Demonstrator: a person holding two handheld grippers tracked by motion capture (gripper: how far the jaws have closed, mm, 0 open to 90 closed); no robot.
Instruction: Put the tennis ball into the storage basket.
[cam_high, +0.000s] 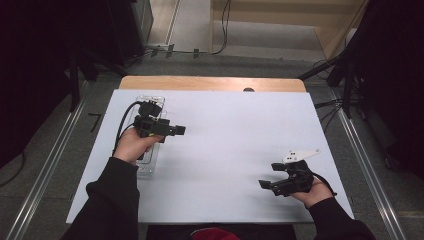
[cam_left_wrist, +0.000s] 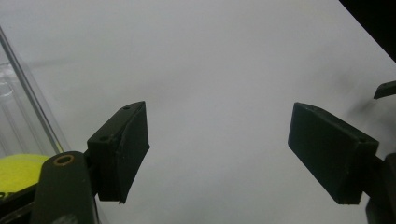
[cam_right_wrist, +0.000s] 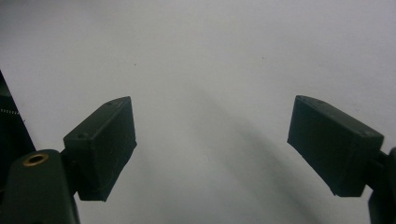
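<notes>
My left claw (cam_high: 170, 130) is on the left side of the white worktop (cam_high: 225, 140). I hold it in my left hand (cam_high: 132, 145), and a black cable (cam_high: 122, 125) loops out of its back. It hangs over a clear plastic box (cam_high: 150, 162) that lies long and thin by the left edge of the worktop. The claw points to the right, across the white top. In the left gripper view, its two black fingers (cam_left_wrist: 123, 149) are wide apart and nothing is between them. I see just the bare white top past them. At the far left of that view is the clear wall of the box (cam_left_wrist: 25, 93). Low in the corner is a bright yellow ball (cam_left_wrist: 21, 170), right beside my claw. It looks like a tennis ball. I cannot tell if it sits inside the box.

The middle of the worktop is plain white.

My right claw (cam_high: 265, 185) is near the right front corner of the worktop, well apart from the left one. I hold it in my right hand (cam_high: 312, 192). It has a pale three-cornered plate (cam_high: 300, 155) on top. It points left, toward the middle. In the right gripper view, its two black fingers (cam_right_wrist: 102, 144) also are wide apart, with nothing between them and just white worktop below.
</notes>
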